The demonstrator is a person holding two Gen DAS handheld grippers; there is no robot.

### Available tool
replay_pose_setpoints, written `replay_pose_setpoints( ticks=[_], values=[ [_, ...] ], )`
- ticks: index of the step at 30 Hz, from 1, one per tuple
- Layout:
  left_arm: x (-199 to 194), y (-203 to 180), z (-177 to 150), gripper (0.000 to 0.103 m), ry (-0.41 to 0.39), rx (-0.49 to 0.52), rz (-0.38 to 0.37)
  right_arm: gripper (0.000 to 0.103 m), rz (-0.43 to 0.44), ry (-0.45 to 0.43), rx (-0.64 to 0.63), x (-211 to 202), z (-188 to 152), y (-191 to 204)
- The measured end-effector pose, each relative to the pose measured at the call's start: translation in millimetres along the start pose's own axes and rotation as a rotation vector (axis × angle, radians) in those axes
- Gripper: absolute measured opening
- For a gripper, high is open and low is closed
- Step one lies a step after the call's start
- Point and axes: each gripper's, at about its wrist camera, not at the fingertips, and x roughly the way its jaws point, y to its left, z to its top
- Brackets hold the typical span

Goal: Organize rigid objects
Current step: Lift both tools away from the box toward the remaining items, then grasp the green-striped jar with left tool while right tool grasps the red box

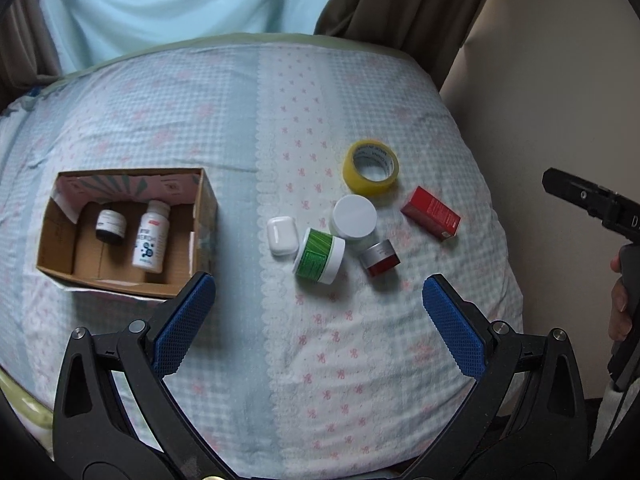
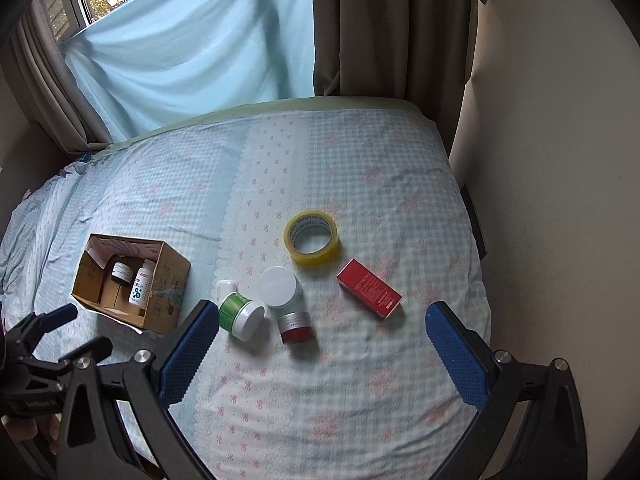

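Observation:
An open cardboard box (image 1: 202,216) (image 2: 168,276) on the bed holds a dark jar (image 1: 111,226) and a white bottle (image 1: 150,242). To its right lie a white earbuds case (image 1: 282,235), a green-labelled jar (image 1: 319,256) (image 2: 240,315) on its side, a white-lidded jar (image 1: 355,216) (image 2: 279,287), a silver-and-red jar (image 1: 380,258) (image 2: 296,327), a red carton (image 1: 431,212) (image 2: 369,287) and a yellow tape roll (image 1: 371,166) (image 2: 312,239). My left gripper (image 1: 318,286) is open and empty, above the bed before the jars. My right gripper (image 2: 320,314) is open and empty over the jars.
The bed (image 1: 320,360) has a checked blue cover with pink bows. A wall (image 2: 560,200) runs along its right side. Curtains (image 2: 380,28) and a pale blue cloth (image 2: 192,48) hang behind it. The other gripper shows at the right edge in the left wrist view (image 1: 600,208).

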Motion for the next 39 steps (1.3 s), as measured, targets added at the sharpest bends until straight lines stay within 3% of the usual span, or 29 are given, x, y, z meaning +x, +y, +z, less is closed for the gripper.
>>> replay_pose_setpoints(
  ticks=[8, 12, 19, 25, 28, 30, 36, 38, 39],
  values=[
    [108, -5, -7, 0.103, 0.099, -0.046, 0.040, 0.103, 0.016, 0.091, -0.061, 93, 16, -40],
    [153, -8, -10, 0.103, 0.132, -0.012, 0.098, 0.102, -0.001, 0.158, -0.185, 145, 13, -47],
    [211, -19, -17, 0.099, 0.170, 0.058, 0.181, 0.078, -0.003, 0.310, -0.372, 231, -12, -53],
    [241, -35, -22, 0.095, 0.213, 0.150, 0.209, 0.074, 0.010, 0.348, -0.457, 260, -22, -52],
    [248, -39, -23, 0.088, 0.220, 0.203, 0.224, 0.059, 0.017, 0.391, -0.508, 271, -30, -47],
    [252, -38, -22, 0.086, 0.225, 0.214, 0.214, 0.057, -0.004, 0.397, -0.553, 275, -34, -44],
    [266, -32, -14, 0.072, 0.296, 0.234, 0.203, 0.047, -0.034, 0.423, -0.603, 283, -37, -40],
    [265, -33, -12, 0.057, 0.280, 0.262, 0.217, 0.045, -0.035, 0.435, -0.617, 286, -36, -39],
    [265, -32, -10, 0.057, 0.280, 0.262, 0.209, 0.044, -0.035, 0.438, -0.622, 287, -36, -38]
  ],
)
